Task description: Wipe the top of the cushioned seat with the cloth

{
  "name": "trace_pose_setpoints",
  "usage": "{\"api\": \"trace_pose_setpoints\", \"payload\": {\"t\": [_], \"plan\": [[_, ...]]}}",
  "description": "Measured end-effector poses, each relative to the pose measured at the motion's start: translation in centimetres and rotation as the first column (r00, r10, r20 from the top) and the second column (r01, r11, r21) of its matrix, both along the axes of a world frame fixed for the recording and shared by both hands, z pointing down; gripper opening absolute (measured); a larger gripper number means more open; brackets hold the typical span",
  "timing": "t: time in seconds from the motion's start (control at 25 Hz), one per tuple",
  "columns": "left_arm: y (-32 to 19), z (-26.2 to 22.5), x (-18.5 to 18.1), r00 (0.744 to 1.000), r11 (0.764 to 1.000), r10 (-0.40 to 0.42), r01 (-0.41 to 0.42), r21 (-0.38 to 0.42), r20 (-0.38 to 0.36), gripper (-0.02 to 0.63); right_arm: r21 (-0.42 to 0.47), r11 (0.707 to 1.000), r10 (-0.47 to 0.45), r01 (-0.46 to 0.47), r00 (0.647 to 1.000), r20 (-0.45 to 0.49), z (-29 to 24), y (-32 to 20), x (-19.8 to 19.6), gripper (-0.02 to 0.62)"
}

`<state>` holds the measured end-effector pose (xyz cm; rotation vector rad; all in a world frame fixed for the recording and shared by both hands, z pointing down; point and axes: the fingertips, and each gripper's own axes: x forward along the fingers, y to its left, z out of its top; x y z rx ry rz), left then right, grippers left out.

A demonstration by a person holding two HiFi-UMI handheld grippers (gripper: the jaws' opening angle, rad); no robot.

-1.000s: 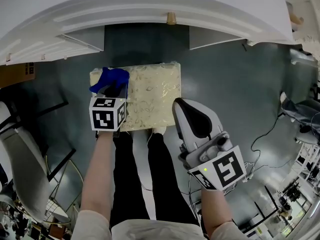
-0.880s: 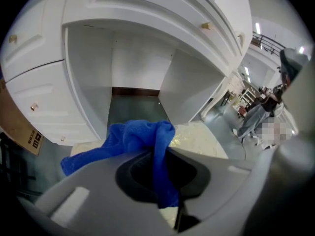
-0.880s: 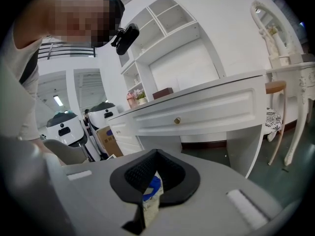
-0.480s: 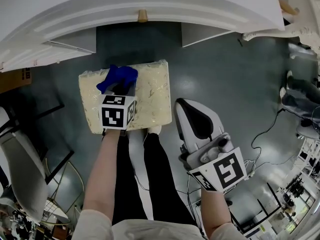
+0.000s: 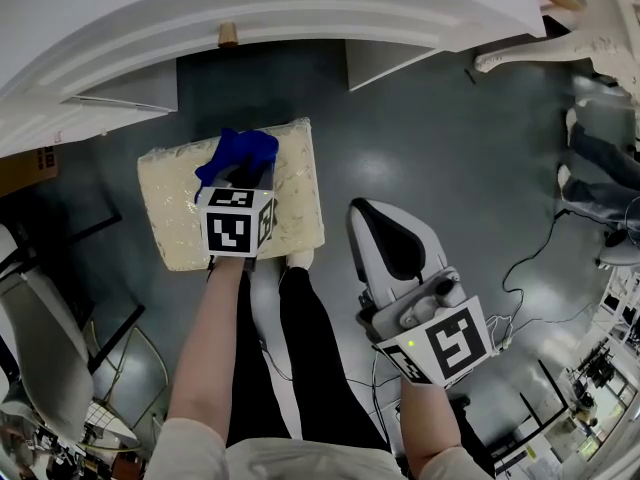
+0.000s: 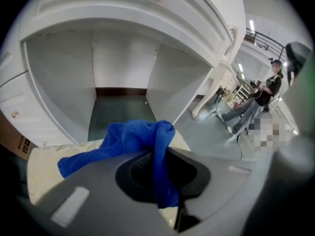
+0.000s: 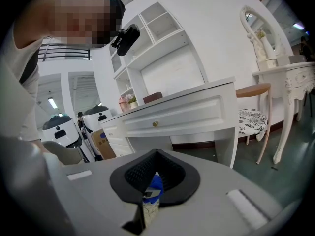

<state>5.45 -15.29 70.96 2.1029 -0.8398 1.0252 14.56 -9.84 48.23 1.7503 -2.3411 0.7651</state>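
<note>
Left gripper [image 5: 241,176] clenched on blue cloth [image 5: 236,154]. Cloth lies on the seat [image 5: 170,208], toward its far edge near the desk [image 5: 300,8]. Right gripper [image 5: 368,218] is off to the side over the floor, jaws together, empty. Wiping likely mid-course. Advice: keep cloth low, pressure even, strokes overlapping; take in corners and the near side.
</note>
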Motion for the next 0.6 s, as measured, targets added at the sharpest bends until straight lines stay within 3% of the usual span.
{"api": "trace_pose_setpoints", "payload": {"t": [0.44, 0.6], "plan": [[2.2, 0.4, 5.5, 0.998, 0.998, 0.065, -0.065, -0.011, 0.009, 0.031, 0.002, 1.000, 0.013, -0.013, 1.000, -0.005, -0.1, 1.3, 3.0, 0.000], [2.4, 0.5, 5.8, 0.999, 0.999, 0.042, -0.042, -0.008, 0.003, 0.031, 0.004, 1.000, 0.021, -0.021, 1.000, -0.007, -0.1, 1.6, 3.7, 0.000]]}}
